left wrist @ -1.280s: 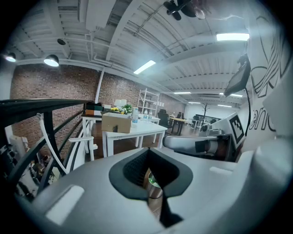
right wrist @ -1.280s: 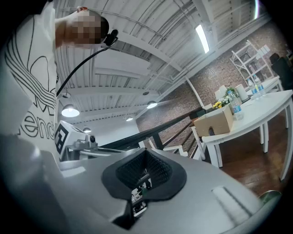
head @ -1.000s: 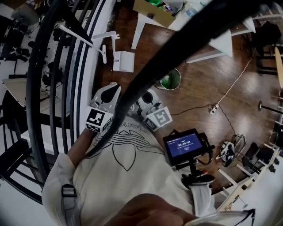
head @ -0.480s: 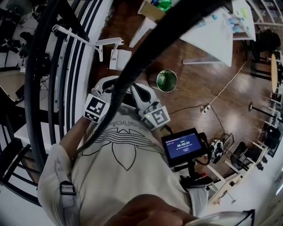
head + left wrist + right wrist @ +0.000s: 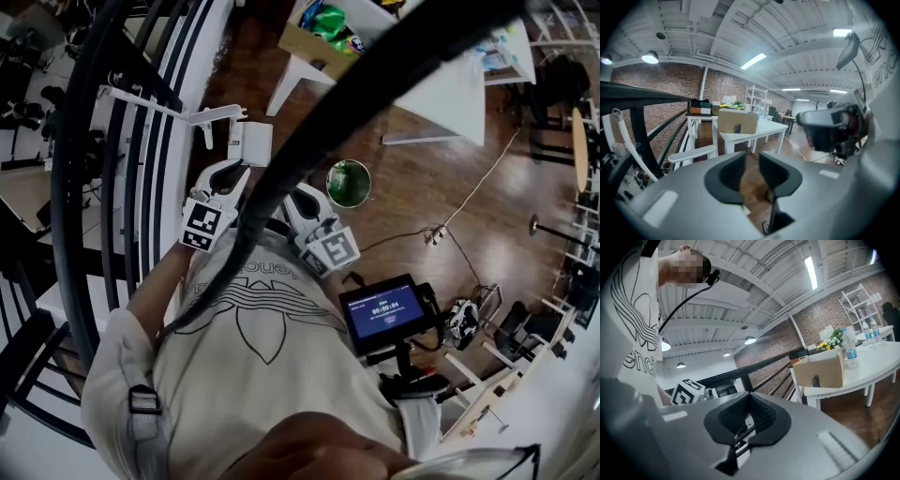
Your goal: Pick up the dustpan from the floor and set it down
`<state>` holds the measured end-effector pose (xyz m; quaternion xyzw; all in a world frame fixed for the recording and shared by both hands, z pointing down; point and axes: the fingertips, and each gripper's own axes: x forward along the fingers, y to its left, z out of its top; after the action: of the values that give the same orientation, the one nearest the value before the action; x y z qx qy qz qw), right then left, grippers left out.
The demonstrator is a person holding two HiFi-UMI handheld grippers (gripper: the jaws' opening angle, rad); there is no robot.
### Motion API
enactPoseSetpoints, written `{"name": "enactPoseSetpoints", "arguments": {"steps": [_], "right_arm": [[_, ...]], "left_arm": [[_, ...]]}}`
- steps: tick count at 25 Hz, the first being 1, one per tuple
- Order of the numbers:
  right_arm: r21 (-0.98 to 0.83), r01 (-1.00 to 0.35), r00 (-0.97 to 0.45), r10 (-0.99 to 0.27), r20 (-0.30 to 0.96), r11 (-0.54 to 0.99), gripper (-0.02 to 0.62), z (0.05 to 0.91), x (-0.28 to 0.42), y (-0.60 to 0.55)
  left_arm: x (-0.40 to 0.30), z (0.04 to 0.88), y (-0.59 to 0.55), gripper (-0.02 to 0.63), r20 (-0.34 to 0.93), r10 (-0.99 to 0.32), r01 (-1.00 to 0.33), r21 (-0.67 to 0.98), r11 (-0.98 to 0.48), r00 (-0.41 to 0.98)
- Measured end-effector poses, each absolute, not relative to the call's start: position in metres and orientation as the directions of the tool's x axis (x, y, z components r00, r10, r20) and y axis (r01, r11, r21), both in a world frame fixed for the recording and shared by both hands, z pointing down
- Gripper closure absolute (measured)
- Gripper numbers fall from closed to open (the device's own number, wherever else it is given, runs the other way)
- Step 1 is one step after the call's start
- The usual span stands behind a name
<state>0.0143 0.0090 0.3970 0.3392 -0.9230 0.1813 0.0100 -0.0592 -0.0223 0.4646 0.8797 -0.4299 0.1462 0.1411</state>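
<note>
The white dustpan (image 5: 251, 142) lies on the wooden floor beside the railing, and its long white handle (image 5: 150, 102) runs off to the upper left. My left gripper (image 5: 240, 169) is just short of the pan and points at it. Its jaws are opening, with a narrow gap and nothing between them (image 5: 752, 157). A white handle bar (image 5: 691, 154) shows beyond it on the left. My right gripper (image 5: 292, 195) hangs beside the left one, nearer the green bucket. Its fingertips meet with nothing in them (image 5: 750, 397).
A black stair railing (image 5: 141, 187) runs along the left. A green bucket (image 5: 348, 182) stands on the floor right of the grippers. A white table (image 5: 450, 84) with a cardboard box (image 5: 323, 37) lies ahead. A cable and power strip (image 5: 436, 232) cross the floor at right.
Both grippers have moved forward, so the left one is now closer to the dustpan. The bucket and table have slid a little nearer in the head view.
</note>
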Motion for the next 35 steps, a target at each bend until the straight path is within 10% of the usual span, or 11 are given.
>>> {"name": "enactPoseSetpoints", "arguments": {"steps": [2, 6, 13, 16, 35], "right_arm": [[-0.349, -0.618, -0.778, -0.611, 0.145, 0.704, 0.592, 0.398, 0.011, 0.007], [-0.399, -0.614, -0.781, -0.596, 0.185, 0.681, 0.594, 0.413, 0.011, 0.009], [-0.430, -0.664, -0.739, -0.624, 0.252, 0.612, 0.592, 0.466, 0.026, 0.006], [-0.428, -0.688, -0.715, -0.649, 0.260, 0.587, 0.594, 0.474, 0.038, 0.003], [-0.352, -0.615, -0.762, -0.647, 0.036, 0.705, 0.593, 0.413, 0.029, -0.034]], "left_arm": [[-0.075, 0.496, -0.043, 0.284, 0.439, -0.718, -0.822, 0.093, -0.561, 0.540], [-0.100, 0.570, -0.095, 0.265, 0.540, -0.716, -0.862, 0.038, -0.505, 0.443], [-0.098, 0.632, -0.177, 0.279, 0.489, -0.753, -0.862, -0.004, -0.508, 0.441], [-0.098, 0.649, -0.189, 0.546, 0.556, -0.735, -0.870, -0.042, -0.491, 0.388], [-0.089, 0.432, -0.130, 0.548, 0.403, -0.810, -0.893, 0.042, -0.449, 0.426]]}}
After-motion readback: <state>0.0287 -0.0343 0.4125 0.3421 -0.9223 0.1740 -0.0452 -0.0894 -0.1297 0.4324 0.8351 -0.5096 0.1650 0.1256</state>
